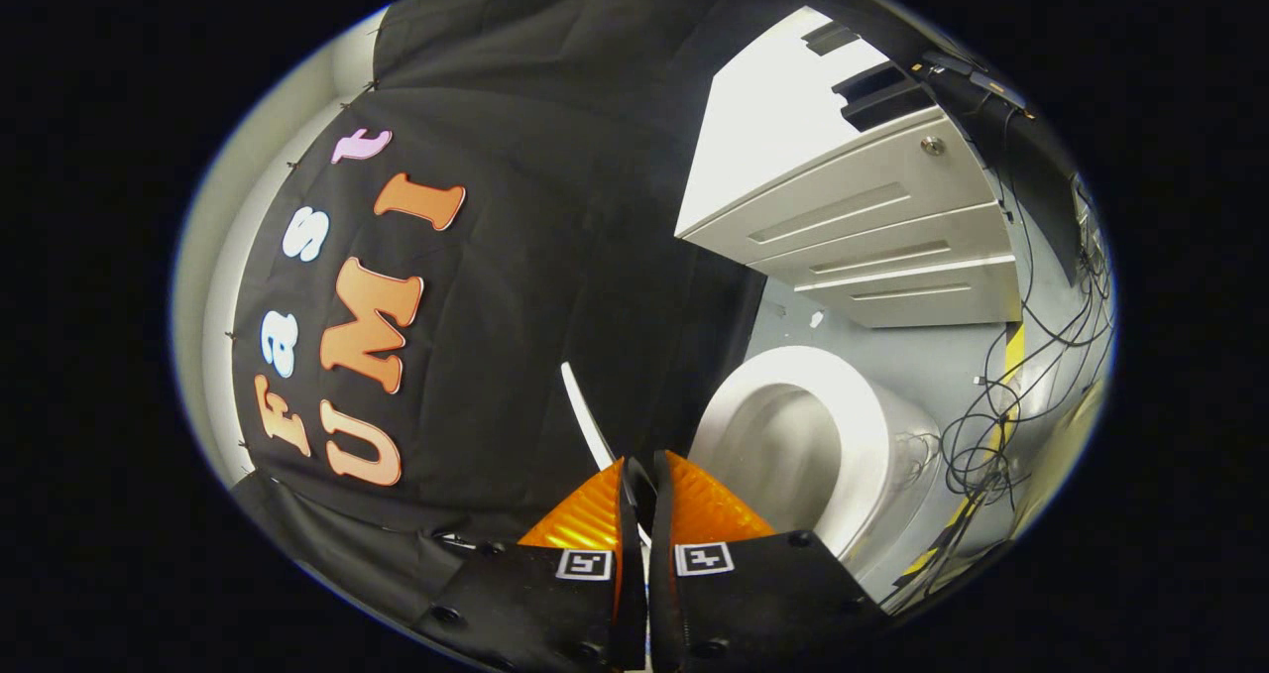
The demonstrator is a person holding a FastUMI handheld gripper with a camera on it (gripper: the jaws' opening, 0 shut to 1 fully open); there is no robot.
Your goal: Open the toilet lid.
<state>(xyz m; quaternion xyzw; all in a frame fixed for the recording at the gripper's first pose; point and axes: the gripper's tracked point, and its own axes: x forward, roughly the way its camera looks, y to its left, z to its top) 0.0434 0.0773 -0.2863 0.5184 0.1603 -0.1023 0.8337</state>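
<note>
Left of your gripper the black cloth wall hangs. The toilet lid stands raised on edge against that cloth, and your jaws are nearly pressed together, pinching its thin white rim between them. Just right of the fingers the open toilet bowl shows its seat ring. Beyond it stands a white cabinet, with loose black cables farther right.

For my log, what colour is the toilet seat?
White, seen best in the gripper view: the toilet seat lies beside the gripper, which is closed on the thin lid.
</note>
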